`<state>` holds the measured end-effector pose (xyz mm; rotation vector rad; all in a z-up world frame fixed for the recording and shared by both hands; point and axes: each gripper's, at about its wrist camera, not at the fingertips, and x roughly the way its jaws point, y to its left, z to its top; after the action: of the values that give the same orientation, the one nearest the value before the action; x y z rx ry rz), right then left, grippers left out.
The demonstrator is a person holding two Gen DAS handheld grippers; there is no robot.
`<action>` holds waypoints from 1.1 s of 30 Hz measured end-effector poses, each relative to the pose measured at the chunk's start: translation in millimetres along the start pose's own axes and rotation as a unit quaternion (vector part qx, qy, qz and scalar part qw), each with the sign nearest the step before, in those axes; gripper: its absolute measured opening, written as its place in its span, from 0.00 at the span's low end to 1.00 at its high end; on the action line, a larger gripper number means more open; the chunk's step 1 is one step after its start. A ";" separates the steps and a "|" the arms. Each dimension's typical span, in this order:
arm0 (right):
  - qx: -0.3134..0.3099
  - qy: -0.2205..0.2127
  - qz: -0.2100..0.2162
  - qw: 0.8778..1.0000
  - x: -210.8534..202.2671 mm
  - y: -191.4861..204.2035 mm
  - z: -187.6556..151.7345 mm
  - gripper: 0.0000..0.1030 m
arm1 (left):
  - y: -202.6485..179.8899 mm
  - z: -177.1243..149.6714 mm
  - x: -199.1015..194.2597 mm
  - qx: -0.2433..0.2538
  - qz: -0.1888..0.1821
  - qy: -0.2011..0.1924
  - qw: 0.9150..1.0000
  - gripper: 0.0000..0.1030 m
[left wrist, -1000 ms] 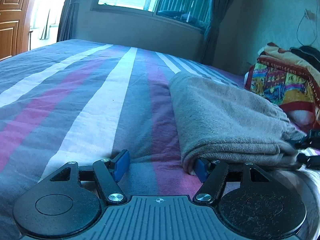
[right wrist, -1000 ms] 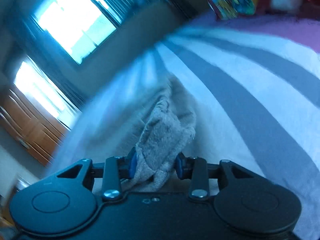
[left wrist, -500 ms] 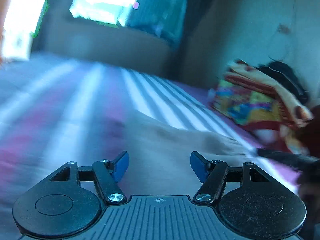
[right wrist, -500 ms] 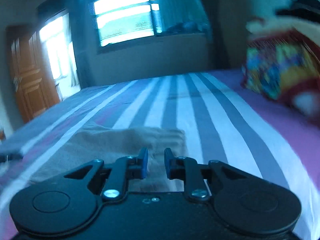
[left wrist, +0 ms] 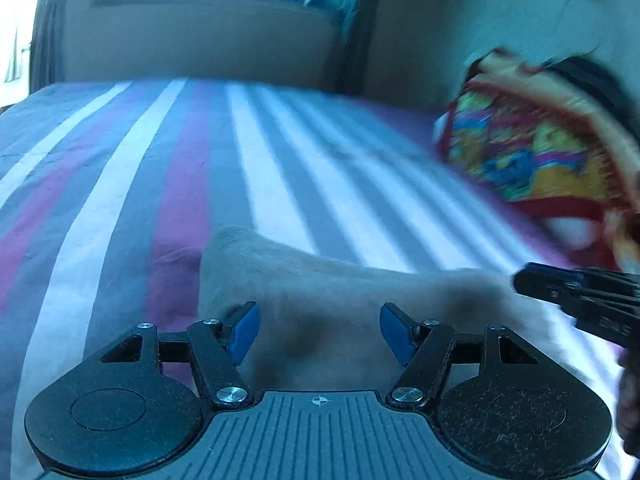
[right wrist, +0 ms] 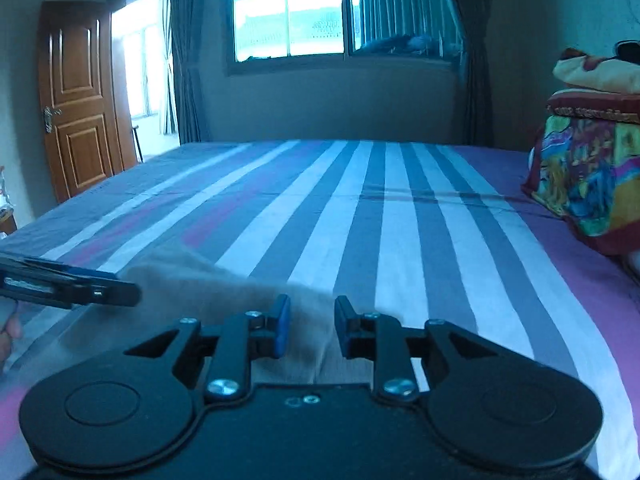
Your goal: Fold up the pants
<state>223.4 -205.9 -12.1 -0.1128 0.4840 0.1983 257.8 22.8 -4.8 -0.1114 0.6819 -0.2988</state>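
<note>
Striped bed sheet [right wrist: 400, 216] fills mid frame; colourful blanket pile [right wrist: 584, 176] right edge, wooden door [right wrist: 80, 100] upper left, window [right wrist: 288, 12] top centre. No legible writing. Folded beige pants [left wrist: 340, 304] lower centre, long axis running left-right. Left gripper [left wrist: 318, 330] spread, empty, above pants. Right gripper [right wrist: 311, 326] jaws just opening, narrow gap, nothing pinched

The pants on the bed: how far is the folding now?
Done: the grey pants lie as a folded bundle on the striped bed. In hand: nothing; the left gripper and right gripper have open, empty jaws. Left: perhaps only tidying.
</note>
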 end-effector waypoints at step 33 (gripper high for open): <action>0.026 0.072 -0.066 0.995 -30.0 9.7 -63.8 0.49 | -37.0 -86.4 -55.9 0.055 0.092 0.025 0.994 0.66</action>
<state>166.6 -211.2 -54.5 -0.1091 0.6223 0.0482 153.1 4.5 -30.5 0.0642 0.7191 -0.1630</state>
